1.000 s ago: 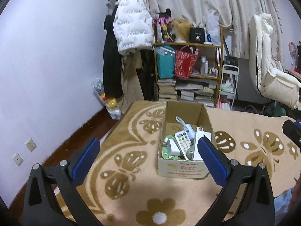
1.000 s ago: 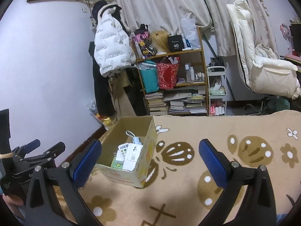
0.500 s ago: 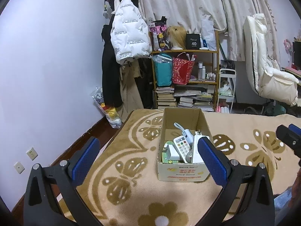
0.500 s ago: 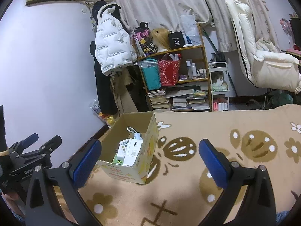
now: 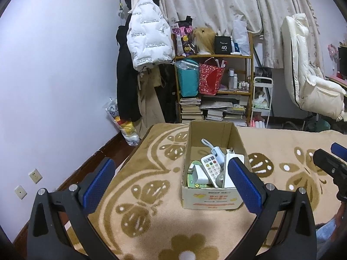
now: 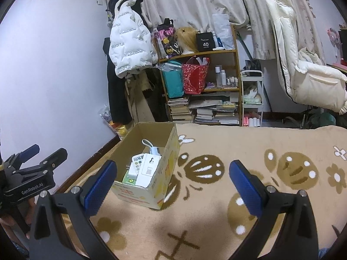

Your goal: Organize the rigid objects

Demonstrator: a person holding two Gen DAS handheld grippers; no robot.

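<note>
Cardboard box (image 5: 213, 198), frame centre, on patterned blanket (image 5: 138, 186): remote (image 5: 211, 168), chargers. Both tongs (image 5: 171, 182) (image 6: 172, 178) spread, empty.

"40" in white on black box (image 6: 205, 41), top of shelf unit (image 6: 235, 71). "GenRobot.AI" on left gripper (image 6: 34, 155) body, right wrist view. White puffer jacket (image 5: 149, 43): repeated print, approx. "only leading ...ion art", upside down. Cardboard box (image 5: 211, 199) label: red print, illegible.

Surface: a tan blanket (image 5: 149, 186) with brown butterfly and flower patterns lay spread flat.
On it: an open cardboard box (image 5: 211, 197) stood ahead of the left gripper, touching the blanket.
</note>
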